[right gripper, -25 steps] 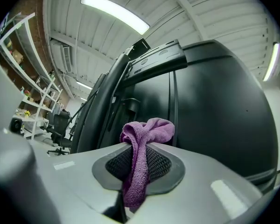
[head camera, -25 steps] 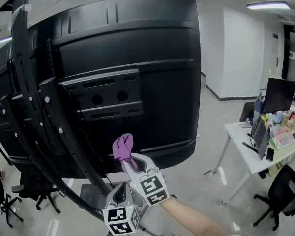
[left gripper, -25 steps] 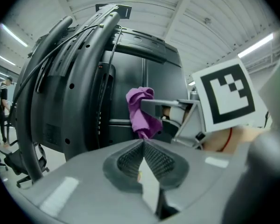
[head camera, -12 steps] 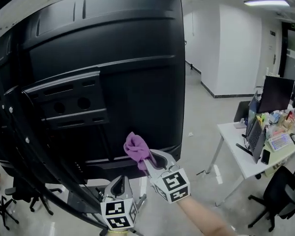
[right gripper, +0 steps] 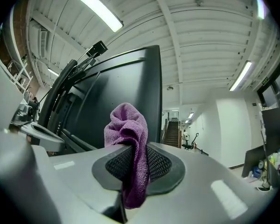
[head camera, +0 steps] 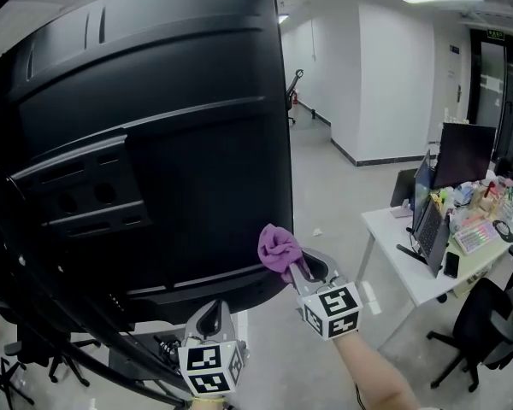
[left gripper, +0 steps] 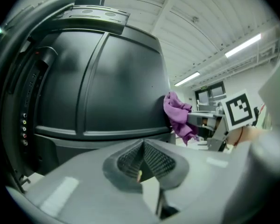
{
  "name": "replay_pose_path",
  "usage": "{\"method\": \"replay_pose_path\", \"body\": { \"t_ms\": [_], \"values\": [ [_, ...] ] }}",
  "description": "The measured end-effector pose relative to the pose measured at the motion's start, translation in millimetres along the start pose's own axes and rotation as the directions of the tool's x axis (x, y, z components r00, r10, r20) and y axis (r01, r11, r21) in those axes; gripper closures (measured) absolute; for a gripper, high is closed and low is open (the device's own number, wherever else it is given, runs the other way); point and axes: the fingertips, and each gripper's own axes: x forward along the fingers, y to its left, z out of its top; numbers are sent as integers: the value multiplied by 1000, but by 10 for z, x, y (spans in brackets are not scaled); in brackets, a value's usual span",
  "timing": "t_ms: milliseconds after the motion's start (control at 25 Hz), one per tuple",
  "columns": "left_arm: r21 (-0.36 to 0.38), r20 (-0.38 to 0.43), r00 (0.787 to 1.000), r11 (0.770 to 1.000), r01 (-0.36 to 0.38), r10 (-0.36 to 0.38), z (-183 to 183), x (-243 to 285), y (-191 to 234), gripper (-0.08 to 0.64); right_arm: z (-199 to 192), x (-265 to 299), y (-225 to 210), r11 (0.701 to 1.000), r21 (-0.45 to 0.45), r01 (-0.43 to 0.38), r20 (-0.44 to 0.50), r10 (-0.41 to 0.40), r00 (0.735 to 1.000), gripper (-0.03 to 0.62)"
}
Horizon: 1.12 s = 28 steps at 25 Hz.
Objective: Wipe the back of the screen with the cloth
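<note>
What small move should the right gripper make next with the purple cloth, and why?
Probably a sweep leftward, pressing lightly. The right gripper, shut on the crumpled purple cloth, holds it at the lower right edge of the large black plastic screen back. Nearly all of that surface lies to the left and above.

Cloth (head camera: 278,248): purple, plain, no print.
Screen (head camera: 179,143), back face: black throughout, matte; paler grey sheen along the ridges.
Left gripper (head camera: 210,316) and right gripper (head camera: 292,267): light grey bodies; marker cubes white with black square patterns.
Pads (right gripper: 158,164): dark grey, fine cross-hatch texture.
Right of frame: desk (head camera: 392,248) white, chair (head camera: 487,319) black.
Floor (head camera: 316,186): pale grey, glossy.
Wall (head camera: 376,75), upper right: white.
</note>
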Motion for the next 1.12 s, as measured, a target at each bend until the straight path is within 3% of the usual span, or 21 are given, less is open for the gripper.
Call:
{"method": "replay_pose_path", "body": {
  "t_ms": [160, 280, 400, 520, 640, 760, 1120],
  "values": [
    [3, -1, 1000, 1000, -1, 1, -4, -16, -12, 552, 245, -83, 47, 1000, -18, -22, 45, 23, 999, 538],
    [0, -5, 1000, 1000, -11, 11, -35, -34, 26, 552, 550, -54, 328, 988, -73, -134, 71, 139, 988, 538],
    [-8, -6, 1000, 999, -31, 31, -49, -69, 115, 552, 822, 114, 662, 950, -188, -248, 45, 261, 964, 538],
    [-15, -5, 999, 999, -47, 47, -48, -120, 205, 552, 1076, 303, 841, 904, -325, -279, 11, 298, 954, 538],
    [-23, -2, 998, 998, -61, 61, -44, -173, 273, 552, 1371, 450, 865, 871, -388, -299, -13, 320, 947, 538],
    [-19, -2, 998, 998, -63, 63, -39, -202, 315, 552, 1818, 530, 784, 859, -422, -291, 4, 323, 946, 538],
    [12, 16, 999, 999, -41, 41, 150, -169, 311, 552, 3484, 725, 383, 858, -493, -146, 148, 249, 957, 534]
  ]
}}
